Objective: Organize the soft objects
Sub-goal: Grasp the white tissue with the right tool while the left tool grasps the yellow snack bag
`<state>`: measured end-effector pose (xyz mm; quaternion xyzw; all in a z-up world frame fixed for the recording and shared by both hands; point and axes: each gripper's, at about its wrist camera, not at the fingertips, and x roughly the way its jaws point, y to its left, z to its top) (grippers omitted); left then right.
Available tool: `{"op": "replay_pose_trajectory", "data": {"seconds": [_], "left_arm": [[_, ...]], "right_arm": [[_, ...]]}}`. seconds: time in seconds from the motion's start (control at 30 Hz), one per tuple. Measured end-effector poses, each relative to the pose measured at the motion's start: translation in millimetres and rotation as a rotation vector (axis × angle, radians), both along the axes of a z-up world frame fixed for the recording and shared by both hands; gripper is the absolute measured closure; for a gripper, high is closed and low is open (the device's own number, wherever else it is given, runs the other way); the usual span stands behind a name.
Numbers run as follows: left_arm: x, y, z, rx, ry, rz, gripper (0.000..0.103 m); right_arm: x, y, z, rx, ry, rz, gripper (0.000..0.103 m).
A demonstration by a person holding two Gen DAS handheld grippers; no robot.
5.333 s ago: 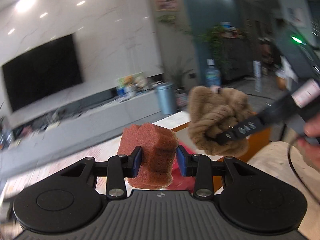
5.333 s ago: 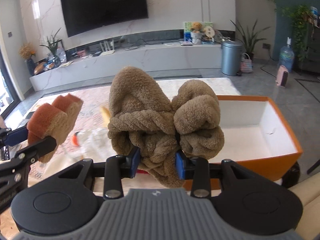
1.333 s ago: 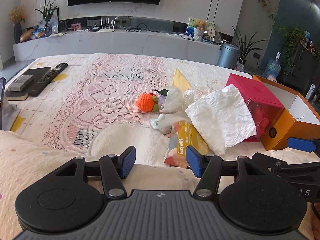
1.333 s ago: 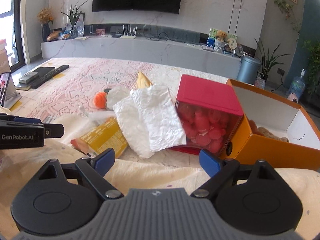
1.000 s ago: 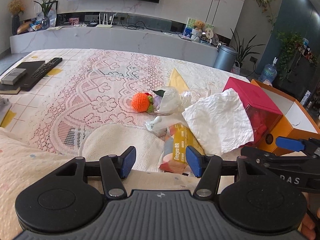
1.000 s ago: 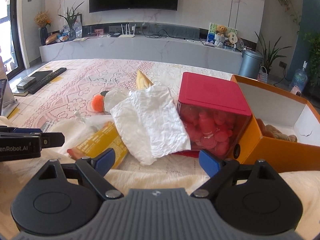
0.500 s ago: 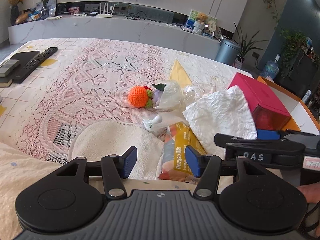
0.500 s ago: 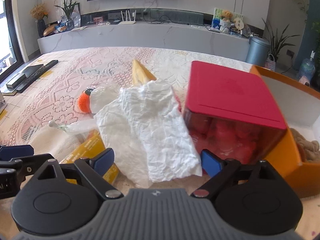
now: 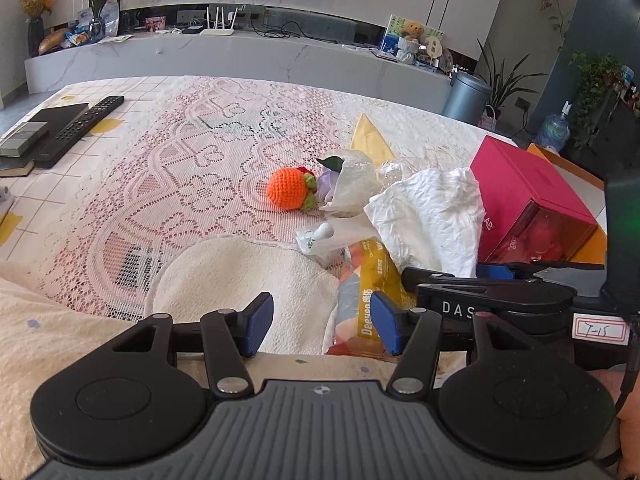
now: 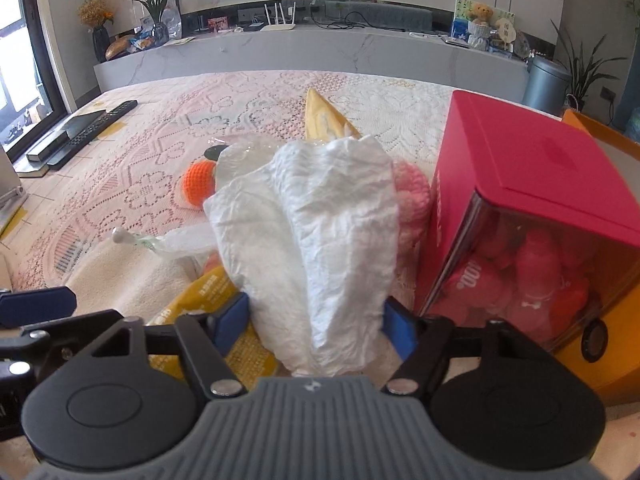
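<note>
A crumpled white cloth [image 10: 320, 232] lies over a yellow snack packet [image 10: 208, 292] on the lace tablecloth. My right gripper [image 10: 316, 320] has its jaws closing on the cloth's near end, and both blue pads touch its sides, bunching it. In the left wrist view the same cloth [image 9: 432, 216] shows with the right gripper [image 9: 480, 280] low beside it. My left gripper [image 9: 322, 312] stands open over a cream round cloth [image 9: 240, 276], nothing between its fingers. An orange crochet ball [image 9: 287, 189] rests by a clear plastic bag [image 9: 352, 184]. A pink crochet piece [image 10: 412, 192] peeks from behind the cloth.
A red-lidded clear box [image 10: 532, 168] of red items leans against the orange box [image 10: 600, 360] on the right. A remote control [image 9: 80, 120] and a dark flat device lie at the far left. A yellow triangular piece [image 10: 324, 120] lies behind the cloth.
My right gripper moved forward and down onto the white cloth, and its jaws narrowed until the cloth humped up between them. The left gripper stayed nearly still and open.
</note>
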<state>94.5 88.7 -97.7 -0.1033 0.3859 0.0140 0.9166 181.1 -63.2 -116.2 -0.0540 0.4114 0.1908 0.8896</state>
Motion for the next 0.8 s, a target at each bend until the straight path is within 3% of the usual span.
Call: {"op": "replay_pose_trajectory", "data": {"seconds": [0.07,0.13,0.27,0.53,0.67,0.8], "left_arm": [[0,0,0,0.003,0.001,-0.001,0.037],[-1,-1,0,0.003,0.001,-0.001,0.037],[-3,2,1,-0.014,-0.007,-0.007,0.037],[0,-4,0,-0.084,-0.005,-0.082,0.033],[10,-10,-8,-0.117,0.049,-0.109,0.028],[21,-12,-19,-0.112,0.122,-0.08,0.027]], "right_arm": [[-3,1,2,-0.004,-0.005,0.014,0.061],[-8,2,4,-0.018,-0.021,0.024,0.072],[-16,-6,16,-0.004,-0.022,0.022,0.085],[-35,-56,38,0.074,0.034,-0.076,0.087],[-37,-71,25,0.103,0.109,-0.109,0.087],[-36,-66,18,0.106,0.11,-0.093,0.087]]}}
